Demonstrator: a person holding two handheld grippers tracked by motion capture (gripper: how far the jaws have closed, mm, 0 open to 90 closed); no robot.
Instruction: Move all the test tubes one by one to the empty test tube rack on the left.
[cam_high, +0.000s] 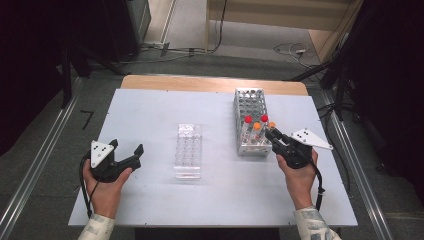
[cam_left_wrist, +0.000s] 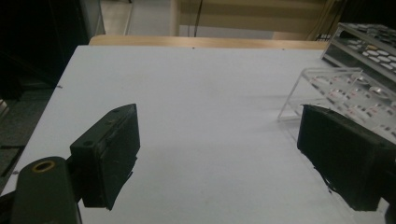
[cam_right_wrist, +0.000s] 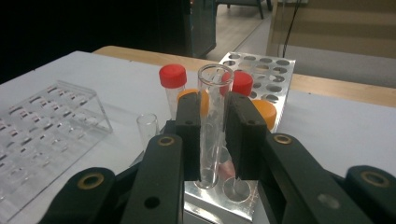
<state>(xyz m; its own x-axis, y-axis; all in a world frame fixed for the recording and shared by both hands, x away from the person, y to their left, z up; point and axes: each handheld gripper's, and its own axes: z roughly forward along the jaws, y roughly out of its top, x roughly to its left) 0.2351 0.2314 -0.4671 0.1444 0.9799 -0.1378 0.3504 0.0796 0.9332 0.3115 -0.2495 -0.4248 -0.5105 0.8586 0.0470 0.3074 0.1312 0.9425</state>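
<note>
Right now the right gripper (cam_right_wrist: 212, 135) has its fingers (cam_right_wrist: 189, 126) clamped on a clear uncapped test tube (cam_right_wrist: 211, 116) — upright, pinched at mid-height, its bottom end in or just over a hole at the near end of the metal rack (cam_right_wrist: 261, 70). Red-capped tubes (cam_right_wrist: 173, 77) and orange-capped tubes (cam_right_wrist: 266, 114) stand in the same rack just behind the fingers; another open tube (cam_right_wrist: 147, 126) stands to the left. In the high view the right gripper (cam_high: 272, 134) sits at the rack's near right corner. Left gripper (cam_high: 127, 149) rests low on the white desk (cam_high: 150, 107) — fingers (cam_left_wrist: 109, 151) spread wide, nothing between them, clear plastic rack (cam_high: 189, 150) just beside it, not touched.
</note>
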